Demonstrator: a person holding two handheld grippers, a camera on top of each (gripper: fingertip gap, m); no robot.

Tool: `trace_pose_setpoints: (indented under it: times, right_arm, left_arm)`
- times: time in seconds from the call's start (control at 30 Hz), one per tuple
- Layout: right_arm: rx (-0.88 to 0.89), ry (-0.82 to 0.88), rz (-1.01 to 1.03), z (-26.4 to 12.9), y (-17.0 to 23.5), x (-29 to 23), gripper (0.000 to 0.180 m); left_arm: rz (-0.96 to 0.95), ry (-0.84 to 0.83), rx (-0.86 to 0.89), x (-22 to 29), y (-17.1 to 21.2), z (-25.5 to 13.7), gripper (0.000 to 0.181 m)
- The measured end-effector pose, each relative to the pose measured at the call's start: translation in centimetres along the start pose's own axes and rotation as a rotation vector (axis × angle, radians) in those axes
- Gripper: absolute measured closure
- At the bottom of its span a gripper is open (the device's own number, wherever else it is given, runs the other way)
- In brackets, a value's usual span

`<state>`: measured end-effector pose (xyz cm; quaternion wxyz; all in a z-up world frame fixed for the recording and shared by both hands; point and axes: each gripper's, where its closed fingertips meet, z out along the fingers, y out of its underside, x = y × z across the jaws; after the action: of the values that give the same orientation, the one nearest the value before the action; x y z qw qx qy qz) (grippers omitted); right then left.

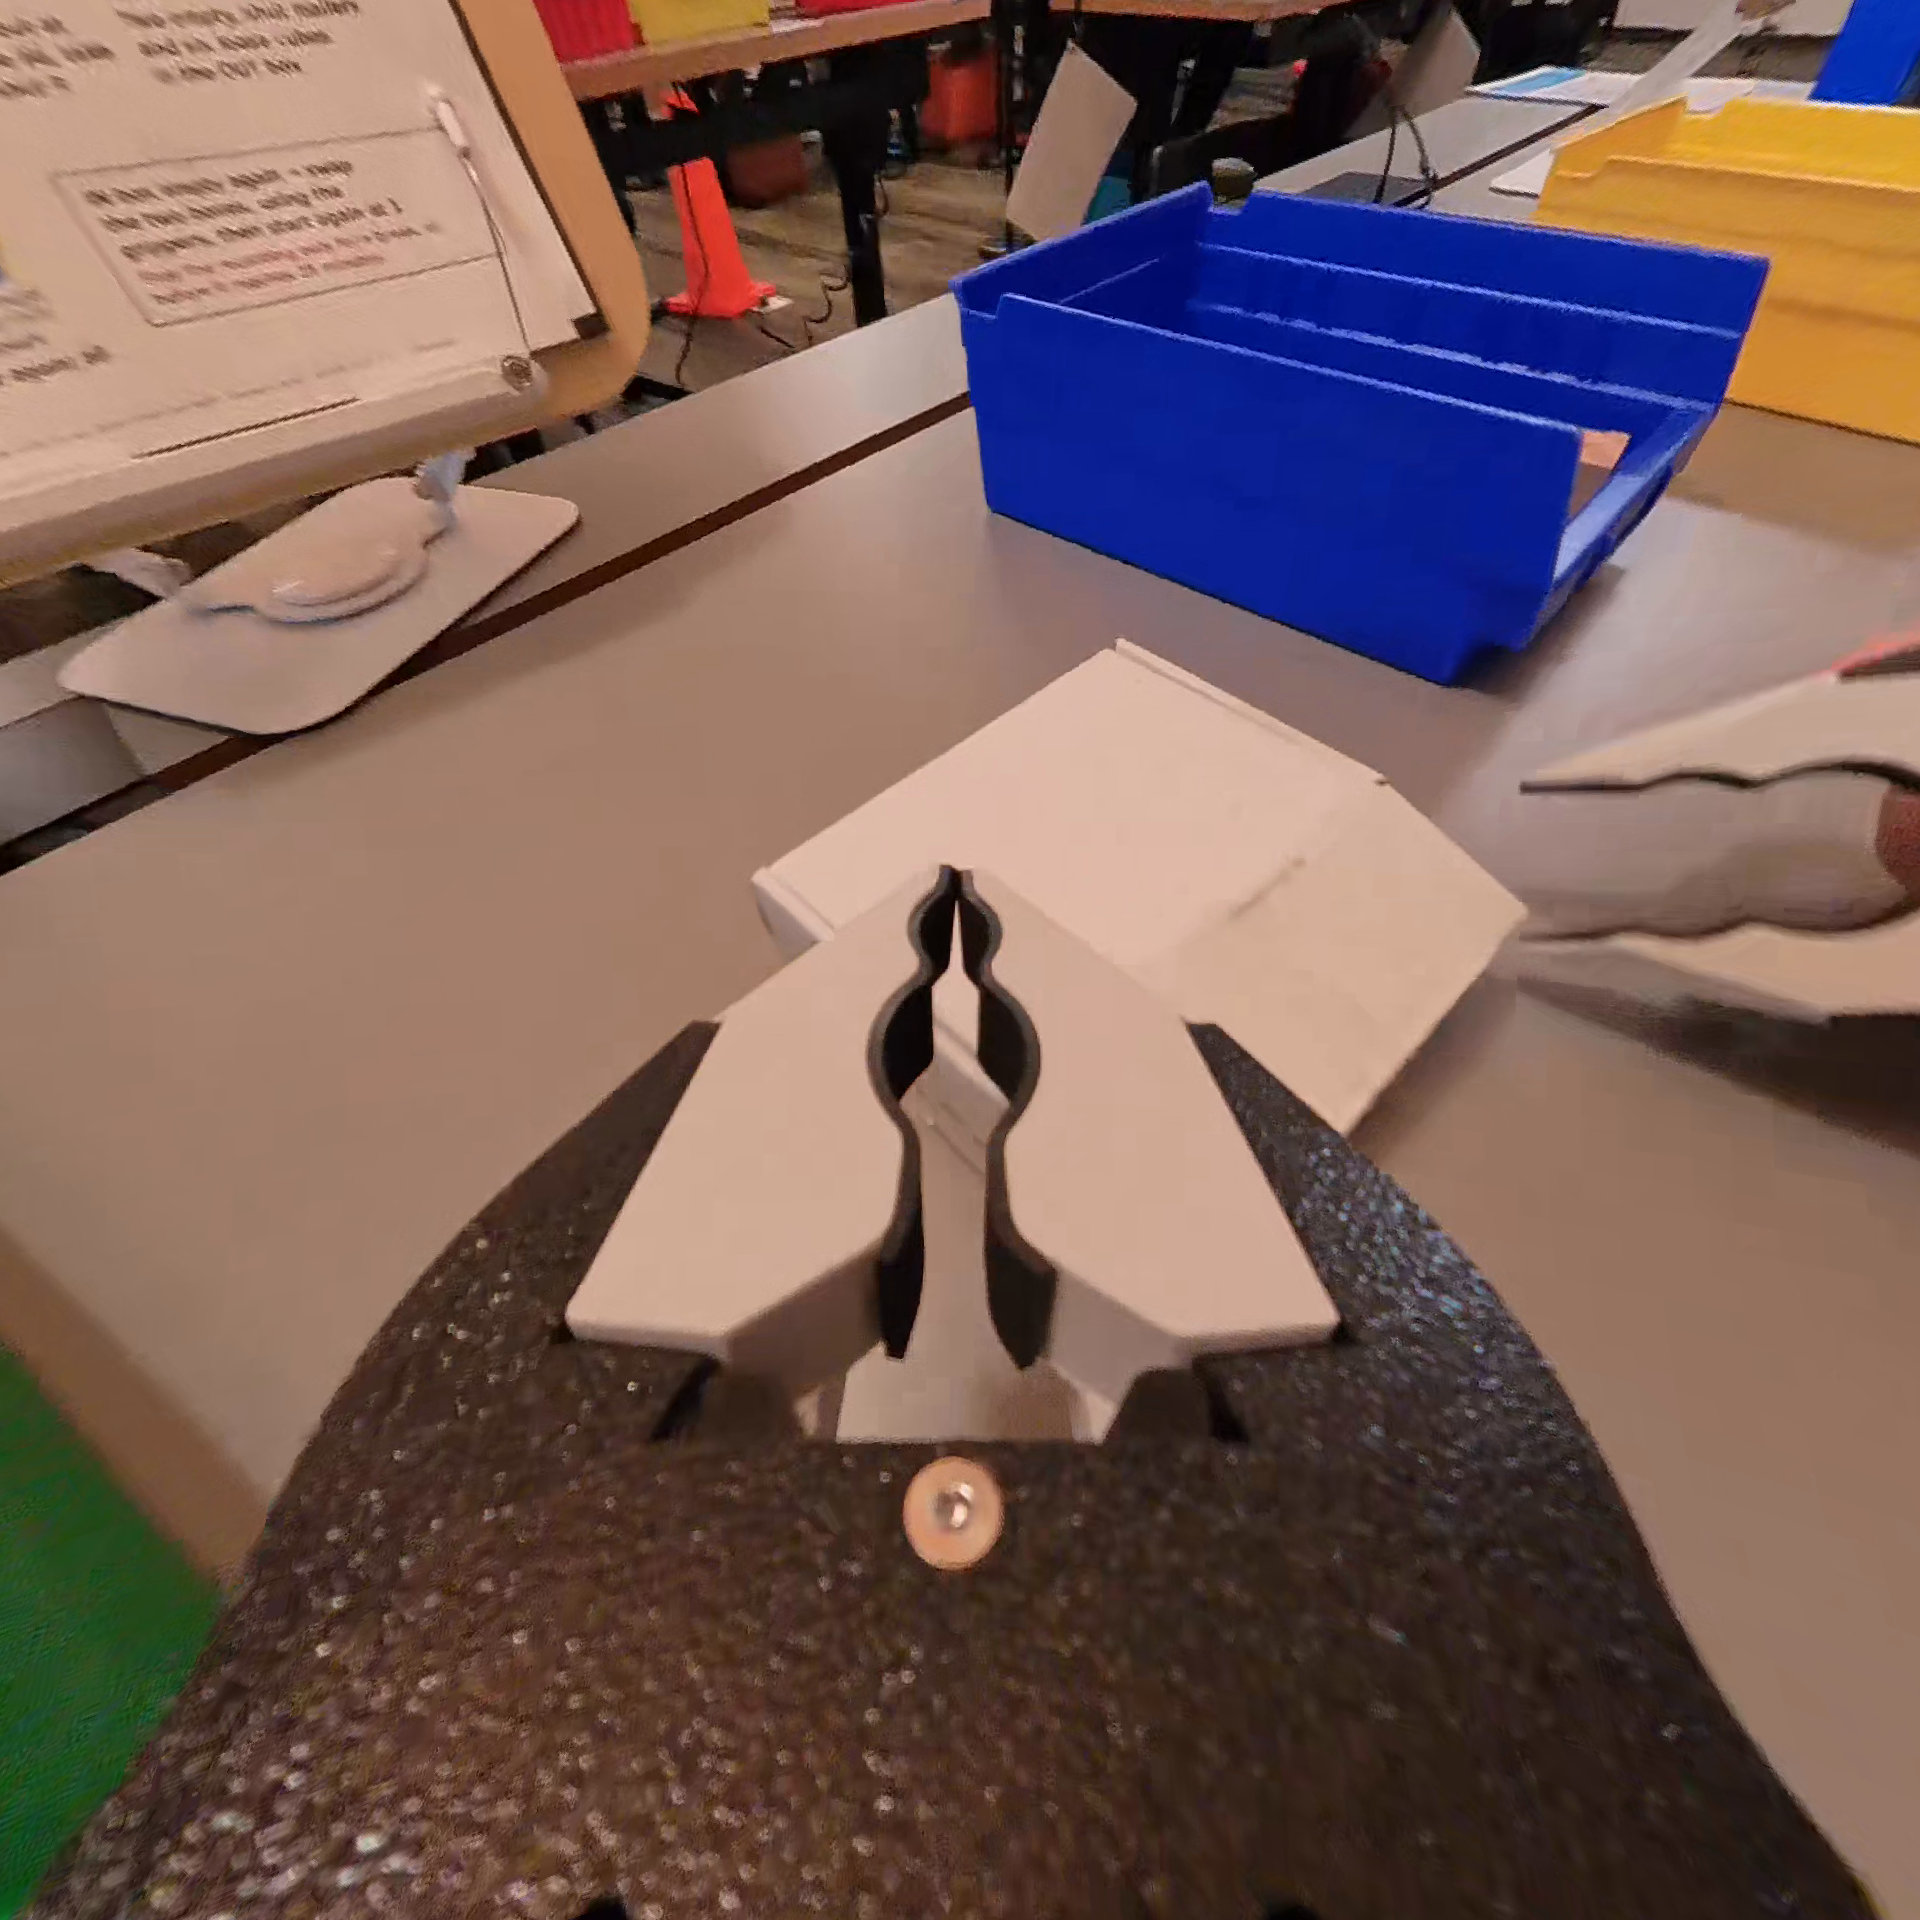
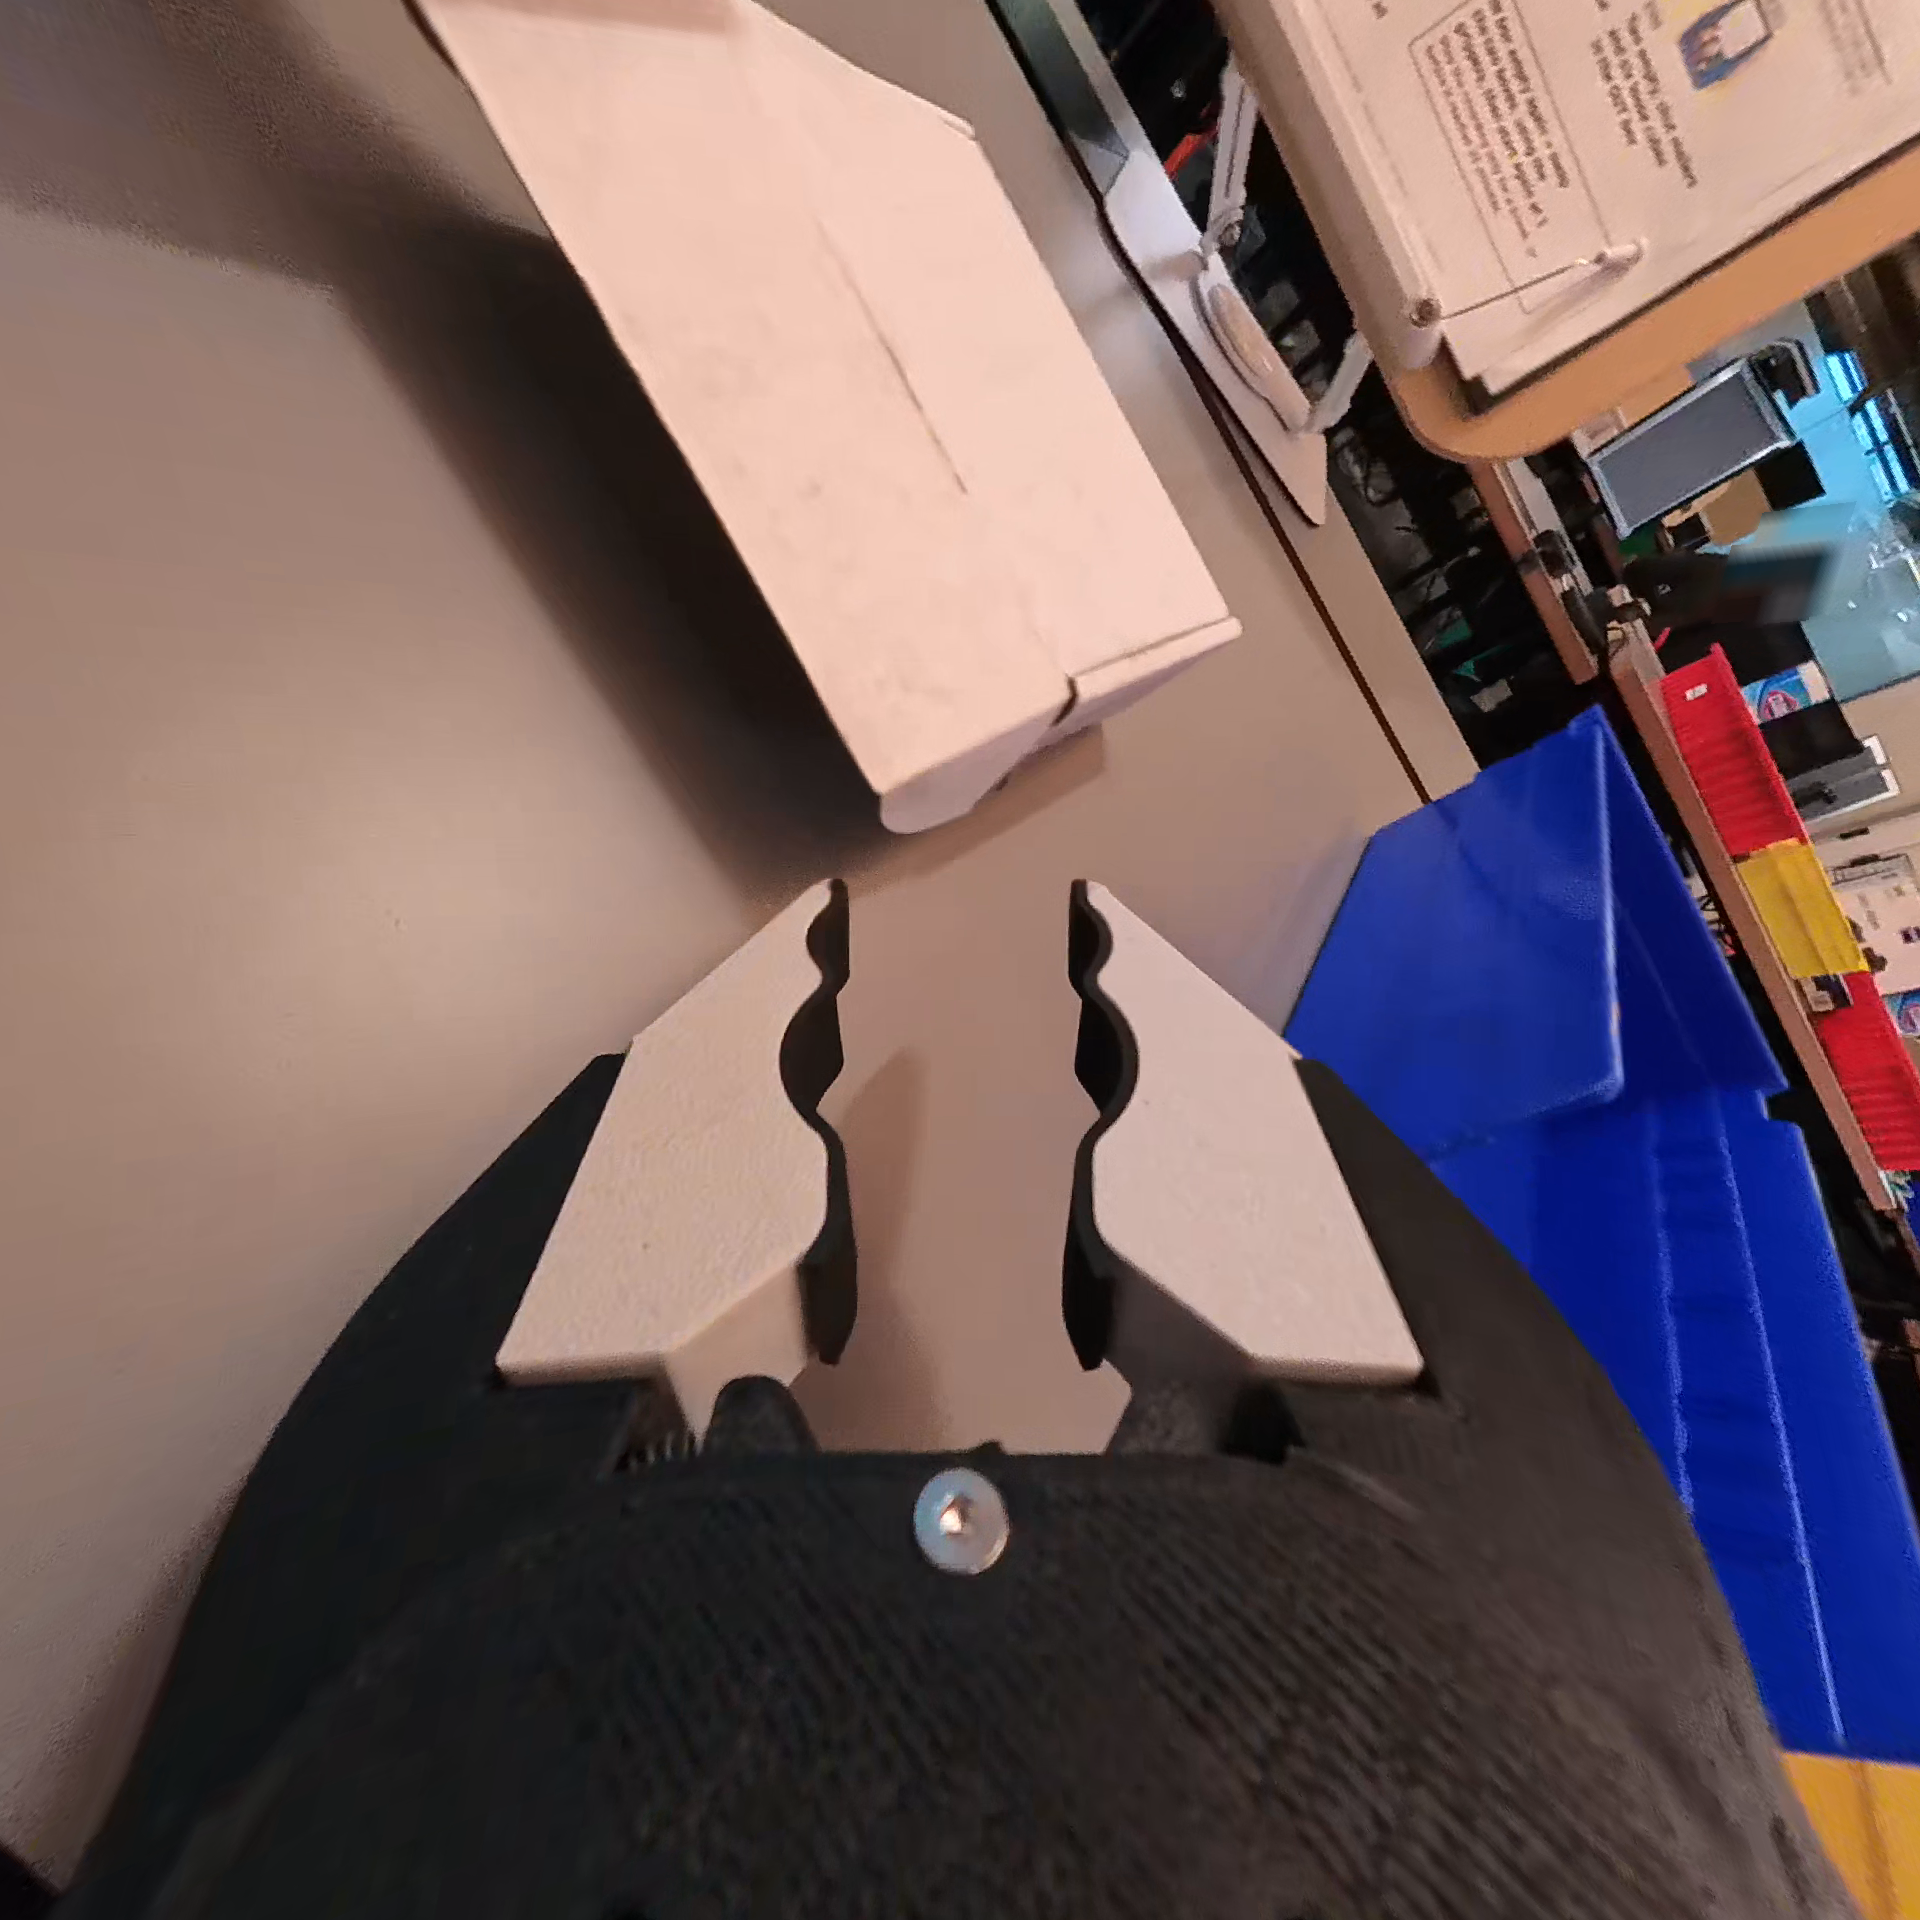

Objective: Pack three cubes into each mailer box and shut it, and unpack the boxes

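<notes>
My left claw (image 1: 954,883) is pinched together, empty, over the one white mailer box (image 1: 1132,883), closed, mid-table (image 1: 416,987). My right claw (image 2: 956,899) gapes beside it. One blue bin (image 1: 1299,457) sits behind.

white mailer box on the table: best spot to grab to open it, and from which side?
Probably the front lid edge of the white mailer box, the rounded lip facing the right claw. It lies flat and shut, with a small gap under that lip, so come in low from there with the open claw.

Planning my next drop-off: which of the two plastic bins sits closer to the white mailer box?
The blue bin. It stands just beyond the closed mailer box on the table, while the yellow bin sits farther back, behind the blue one.
</notes>
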<state>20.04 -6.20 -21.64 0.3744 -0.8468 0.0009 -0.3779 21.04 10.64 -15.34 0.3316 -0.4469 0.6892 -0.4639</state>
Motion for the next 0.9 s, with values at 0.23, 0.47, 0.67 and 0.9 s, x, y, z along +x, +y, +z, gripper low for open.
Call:
trace_pose_setpoints:
  times: [0.23,0.47,0.67,0.9]
  right_arm:
    - [-0.054,0.036,-0.033,1.5,0.2,-0.4,0.138]
    - [-0.057,0.059,-0.026,2.0,0.2,-0.2,0.140]
    - [-0.052,0.078,-0.023,2.3,-0.1,-0.1,0.141]
    - [-0.058,0.091,-0.033,2.1,-0.1,-0.1,0.141]
  left_arm:
    - [0.018,0.088,-0.110,-1.3,0.4,6.4,0.181]
    - [-0.086,0.136,-0.155,-1.4,1.5,7.7,0.181]
    - [0.015,0.059,-0.180,-2.4,2.7,7.2,0.181]
    - [0.115,0.001,-0.144,-2.5,2.7,6.9,0.181]
